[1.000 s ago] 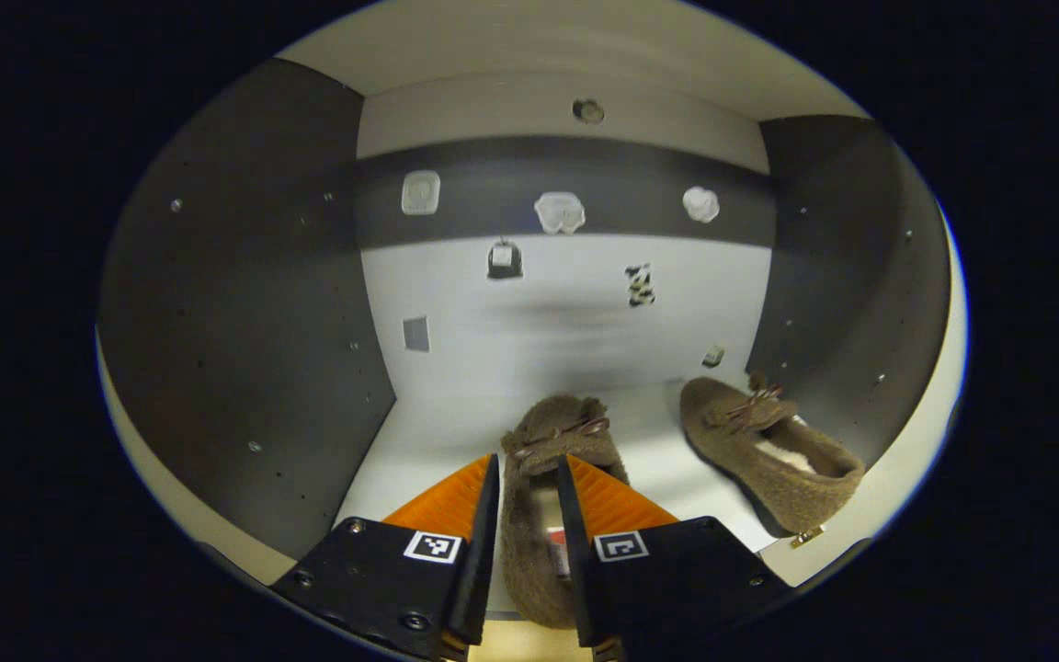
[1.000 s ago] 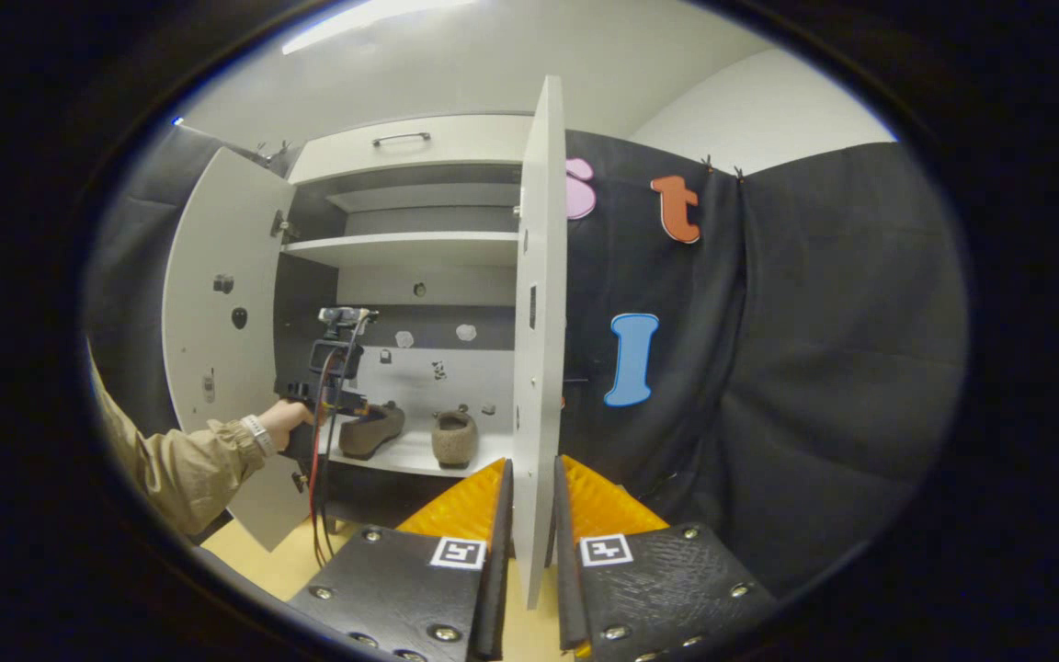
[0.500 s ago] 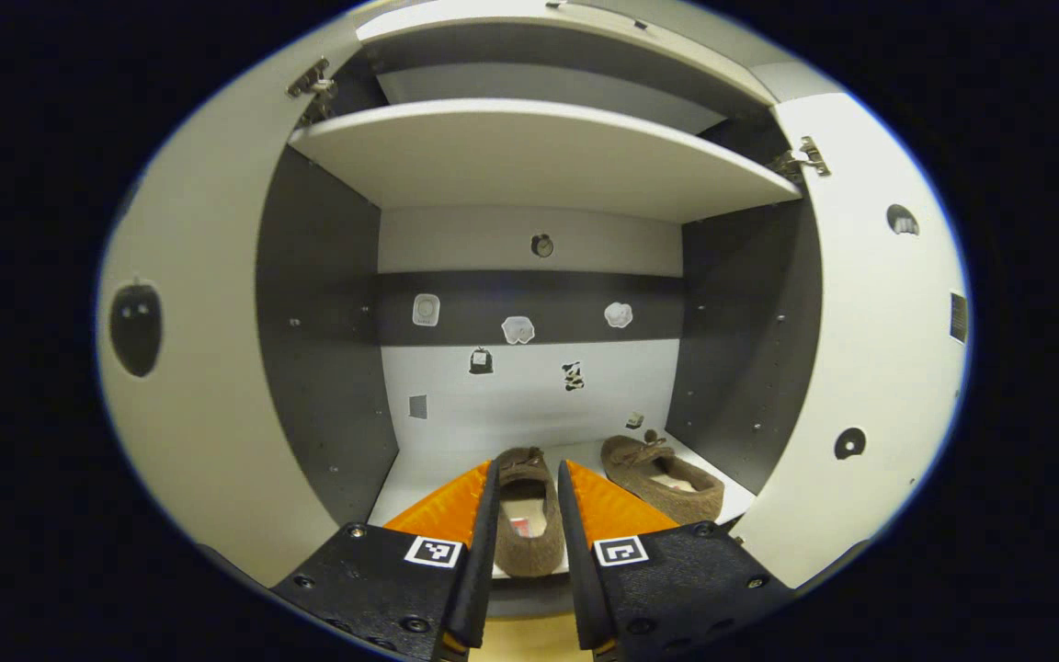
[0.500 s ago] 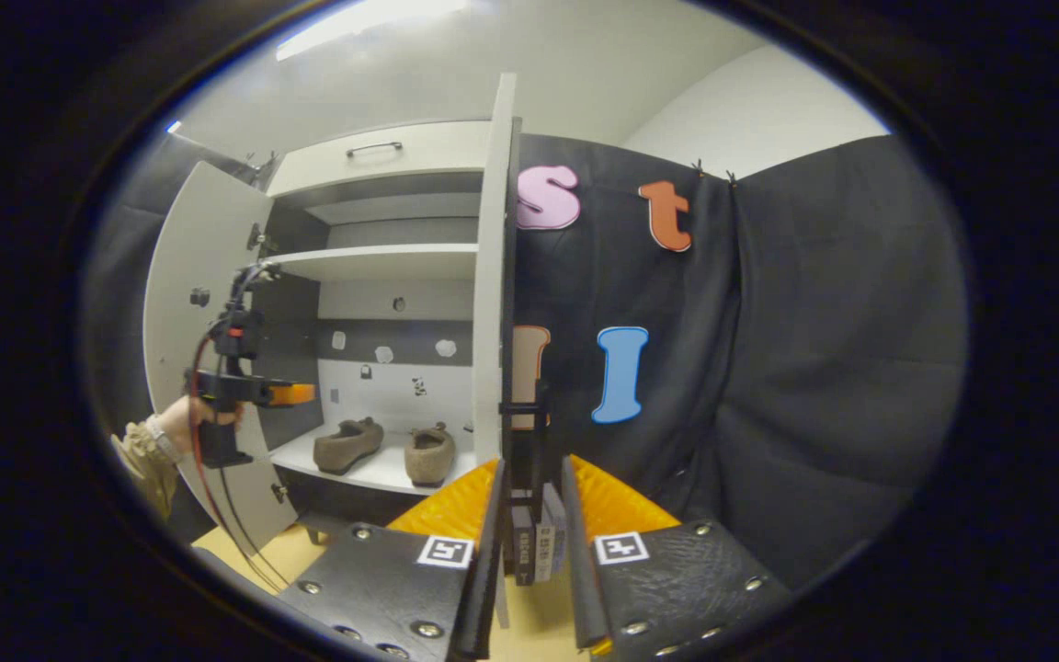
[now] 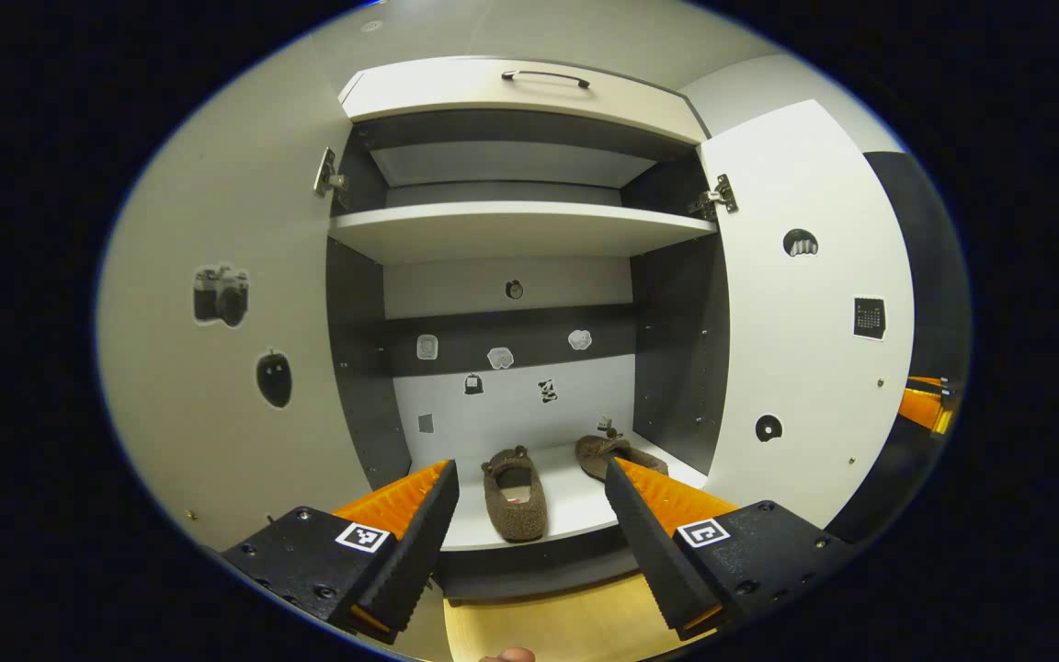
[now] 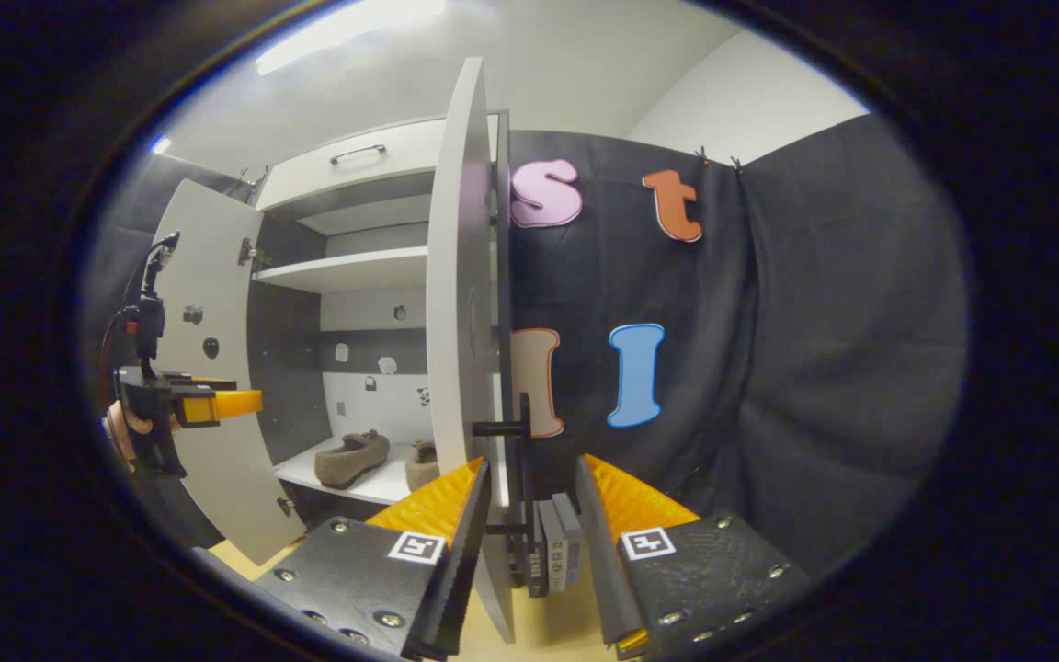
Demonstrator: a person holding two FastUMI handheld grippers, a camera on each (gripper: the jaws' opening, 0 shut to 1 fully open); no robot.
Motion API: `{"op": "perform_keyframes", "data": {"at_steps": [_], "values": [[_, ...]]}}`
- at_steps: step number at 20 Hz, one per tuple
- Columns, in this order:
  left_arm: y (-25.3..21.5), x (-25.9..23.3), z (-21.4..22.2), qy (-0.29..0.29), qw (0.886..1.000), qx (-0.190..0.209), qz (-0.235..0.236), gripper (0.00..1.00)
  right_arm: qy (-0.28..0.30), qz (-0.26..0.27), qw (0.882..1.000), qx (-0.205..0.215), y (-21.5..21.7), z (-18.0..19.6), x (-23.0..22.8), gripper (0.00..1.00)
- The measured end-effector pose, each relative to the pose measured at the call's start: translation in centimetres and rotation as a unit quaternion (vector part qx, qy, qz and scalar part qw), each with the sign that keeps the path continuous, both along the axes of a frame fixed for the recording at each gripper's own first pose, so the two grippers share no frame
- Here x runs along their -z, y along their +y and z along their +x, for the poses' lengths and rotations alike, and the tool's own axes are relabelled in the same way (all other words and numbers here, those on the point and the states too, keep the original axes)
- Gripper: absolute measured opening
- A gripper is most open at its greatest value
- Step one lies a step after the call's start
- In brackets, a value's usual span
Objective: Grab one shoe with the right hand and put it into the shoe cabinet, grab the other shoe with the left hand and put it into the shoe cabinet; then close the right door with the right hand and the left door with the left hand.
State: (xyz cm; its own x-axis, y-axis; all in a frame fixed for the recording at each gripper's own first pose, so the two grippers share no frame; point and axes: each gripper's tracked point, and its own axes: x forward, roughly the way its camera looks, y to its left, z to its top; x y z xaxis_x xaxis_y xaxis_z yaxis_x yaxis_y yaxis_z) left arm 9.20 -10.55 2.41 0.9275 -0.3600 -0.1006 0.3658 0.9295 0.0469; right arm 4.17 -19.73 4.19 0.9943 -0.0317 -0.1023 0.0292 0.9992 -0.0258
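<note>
Left gripper view: open cabinet (image 5: pixel 511 230), both shoes (image 5: pixel 513 492) on its bottom shelf, left gripper (image 5: pixel 529 515) spread wide, empty. Right gripper view: right gripper (image 6: pixel 522 542) slightly parted, straddling the right door (image 6: pixel 461 368) edge — stiff, light panel; take it by the handle (image 6: pixel 516 478).

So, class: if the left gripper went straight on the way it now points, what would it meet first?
Most likely the fuzzy brown slipper on the white bottom shelf of the open shoe cabinet. The left gripper, its jaws open, frames that slipper between its fingers; depth is hard to judge, so the shelf's front edge might come first.
</note>
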Motion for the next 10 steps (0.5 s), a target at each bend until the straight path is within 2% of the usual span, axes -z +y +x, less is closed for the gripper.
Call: {"op": "perform_keyframes", "data": {"at_steps": [3, 5, 7, 8, 9, 10], "values": [[1.1, -0.5, -1.8, 0.000, 1.000, -0.010, -0.006, 0.98, 0.005, 0.009, 1.000, -0.014, 0.4, 0.1, 0.1, 0.53], [1.8, -1.0, -2.9, -0.003, 1.000, -0.015, -0.012, 0.95, 0.007, 0.015, 1.000, -0.023, 0.7, 0.2, 0.1, 0.55], [2.3, -1.6, -3.9, -0.008, 1.000, -0.017, -0.012, 0.98, 0.010, 0.020, 0.999, -0.028, 0.9, 0.2, 0.3, 0.53], [2.6, -2.0, -4.4, -0.011, 1.000, -0.018, -0.012, 0.98, 0.008, 0.020, 0.999, -0.028, 0.9, 0.3, 0.2, 0.55], [2.8, -2.3, -4.7, -0.014, 1.000, -0.018, -0.013, 0.98, 0.009, 0.016, 0.999, -0.029, 1.0, 0.1, 0.2, 0.50], [3.0, -2.6, -5.1, -0.016, 1.000, -0.018, -0.015, 0.98, 0.008, 0.014, 0.999, -0.030, 1.1, 0.2, 0.1, 0.50]]}}
